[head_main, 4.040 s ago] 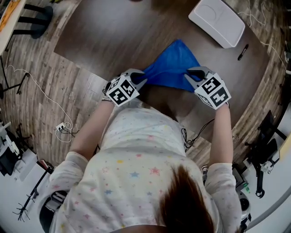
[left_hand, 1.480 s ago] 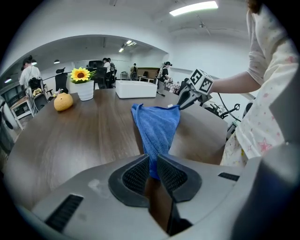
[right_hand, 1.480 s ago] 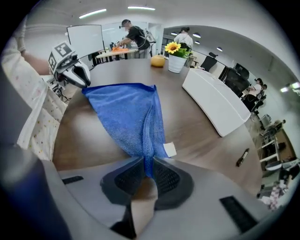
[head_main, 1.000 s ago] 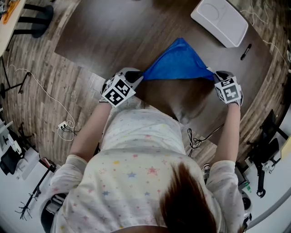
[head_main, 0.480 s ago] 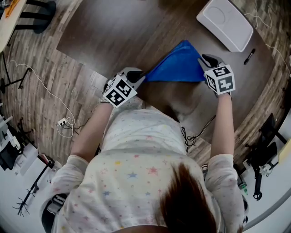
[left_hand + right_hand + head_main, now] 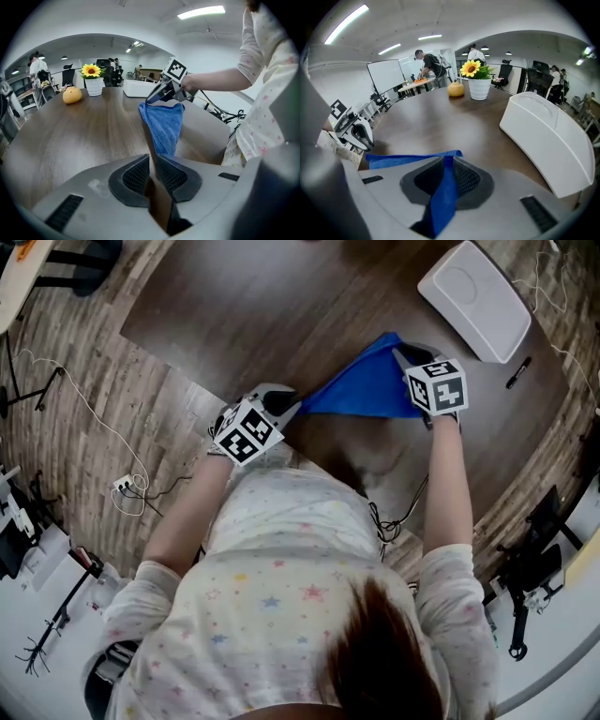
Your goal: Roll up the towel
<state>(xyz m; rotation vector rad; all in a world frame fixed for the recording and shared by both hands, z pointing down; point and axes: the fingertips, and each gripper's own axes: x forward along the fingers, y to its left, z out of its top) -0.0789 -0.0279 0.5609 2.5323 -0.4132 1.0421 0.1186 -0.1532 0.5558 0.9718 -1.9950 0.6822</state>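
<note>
A blue towel point(image 6: 361, 388) is stretched between my two grippers over the dark wooden table point(image 6: 244, 306). My left gripper point(image 6: 292, 404) sits by the near table edge, shut on the towel's near-left corner. In the left gripper view the towel point(image 6: 164, 126) narrows down into the left gripper point(image 6: 153, 161). My right gripper point(image 6: 405, 354) is at the towel's far right end, shut on it. In the right gripper view a blue strip of the towel point(image 6: 408, 158) passes between the pads of the right gripper point(image 6: 447, 166).
A white plastic tray point(image 6: 473, 298) lies upside down at the far right, with a black pen point(image 6: 518, 372) beside it. A sunflower pot point(image 6: 478, 84) and an orange fruit point(image 6: 455, 89) stand farther off on the table. A cable point(image 6: 398, 512) hangs off the near edge.
My right gripper has carried its towel corner left and away from me across the table, so the towel now spans a shorter, narrower shape. The left gripper has stayed put.
</note>
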